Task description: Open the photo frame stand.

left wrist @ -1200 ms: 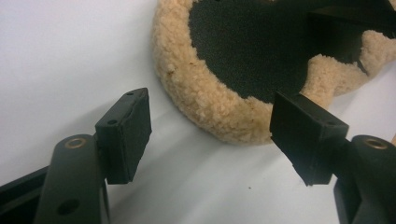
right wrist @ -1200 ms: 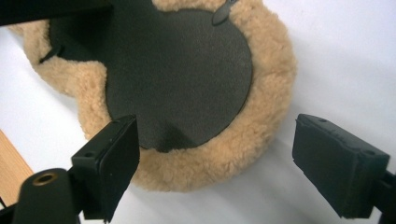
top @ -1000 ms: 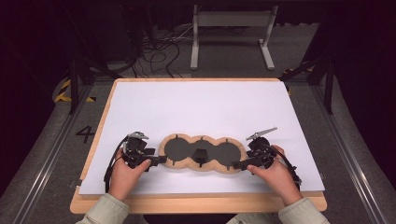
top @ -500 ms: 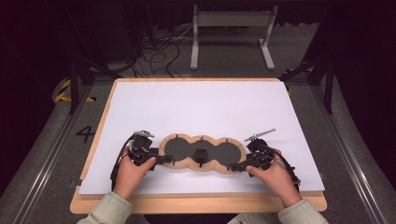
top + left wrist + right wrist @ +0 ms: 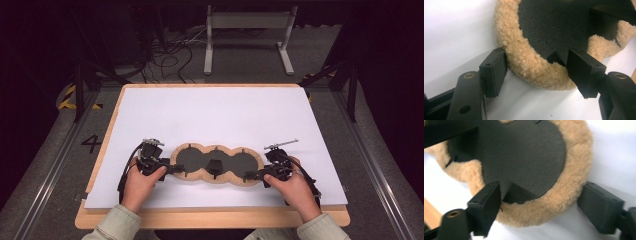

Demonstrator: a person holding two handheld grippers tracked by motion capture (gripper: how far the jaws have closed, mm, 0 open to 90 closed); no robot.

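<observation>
Both sets of jaws just closing, still apart, straddling fleece pad (image 5: 216, 165) ends: left gripper (image 5: 172, 169), right gripper (image 5: 252, 175). Clamp evenly on trim, lift together.

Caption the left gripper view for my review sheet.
Hand-held gripper straddling the fleece rim of a dark pad on a white sheet, jaws closing.

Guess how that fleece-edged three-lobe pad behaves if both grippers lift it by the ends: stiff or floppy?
Probably floppy: the pad lies thin and flat on the white sheet, so its middle would likely sag. It looks light. The fluffy rim should compress between the fingers and is unlikely to slip.
</observation>
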